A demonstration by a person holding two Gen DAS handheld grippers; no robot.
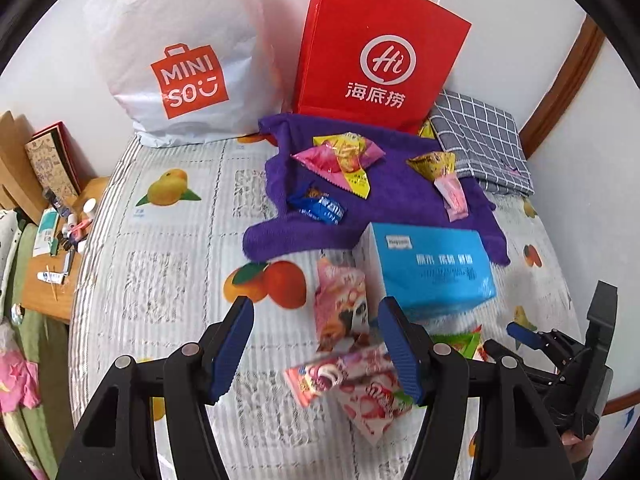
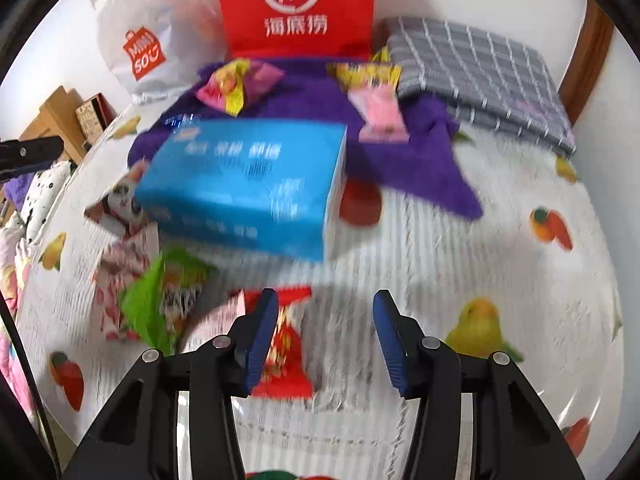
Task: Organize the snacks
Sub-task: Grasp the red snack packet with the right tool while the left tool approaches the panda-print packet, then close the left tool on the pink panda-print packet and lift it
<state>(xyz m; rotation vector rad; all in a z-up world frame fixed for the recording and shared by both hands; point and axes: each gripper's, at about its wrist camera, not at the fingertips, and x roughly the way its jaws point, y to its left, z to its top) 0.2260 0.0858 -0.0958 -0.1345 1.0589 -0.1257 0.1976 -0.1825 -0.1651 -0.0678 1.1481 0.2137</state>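
Note:
My left gripper [image 1: 318,346] is open above the fruit-print bedspread [image 1: 160,280], and pink snack packets [image 1: 344,376] lie loose between its fingers. Another pink packet [image 1: 340,304] leans beside a blue box [image 1: 434,268]. My right gripper [image 2: 326,344] is open too. A red snack packet [image 2: 286,360] lies by its left finger, resting on the bed. A green packet [image 2: 172,296] and pink ones [image 2: 120,264] lie left of it, in front of the blue box [image 2: 248,184]. A purple towel [image 1: 360,184] carries several more wrapped snacks [image 1: 344,156].
A red paper bag [image 1: 376,52] and a white shopping bag [image 1: 180,52] stand against the wall behind the towel. A folded grey checked cloth [image 1: 480,140] lies at the back right. A wooden bedside table [image 1: 52,256] with small items is off the bed's left edge.

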